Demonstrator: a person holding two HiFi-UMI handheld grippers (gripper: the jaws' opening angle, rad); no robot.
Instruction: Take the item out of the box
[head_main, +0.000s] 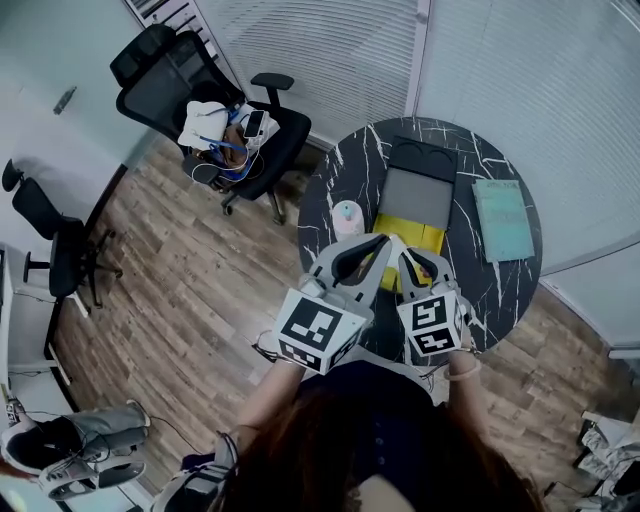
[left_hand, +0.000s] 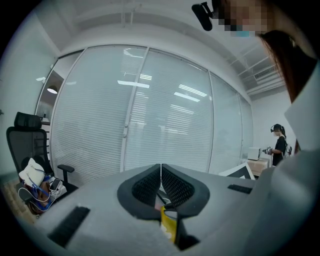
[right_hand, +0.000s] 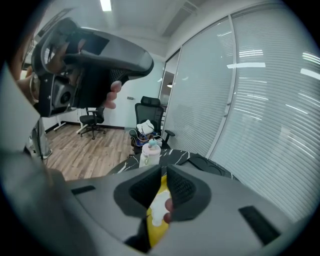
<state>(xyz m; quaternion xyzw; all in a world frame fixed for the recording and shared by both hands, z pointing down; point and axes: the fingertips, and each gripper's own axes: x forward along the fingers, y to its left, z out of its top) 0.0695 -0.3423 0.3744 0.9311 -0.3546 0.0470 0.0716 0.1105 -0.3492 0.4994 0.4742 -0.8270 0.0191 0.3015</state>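
Observation:
A grey box (head_main: 415, 200) with its black lid (head_main: 422, 158) folded back lies on the round black marble table (head_main: 500, 290). A yellow packet (head_main: 408, 238) shows at the box's near end. My left gripper (head_main: 372, 250) and right gripper (head_main: 408, 262) meet over that yellow edge. In the right gripper view the right gripper (right_hand: 162, 176) is shut on the yellow and white packet (right_hand: 157, 211). The left gripper (left_hand: 161, 172) has its tips together, with a yellow strip of the packet (left_hand: 169, 225) caught low between the jaws.
A white bottle (head_main: 347, 218) with a pink cap stands left of the box, and a teal notebook (head_main: 503, 220) lies to its right. An office chair (head_main: 215, 110) piled with clothes stands beyond the table. A person (left_hand: 278, 145) stands far off.

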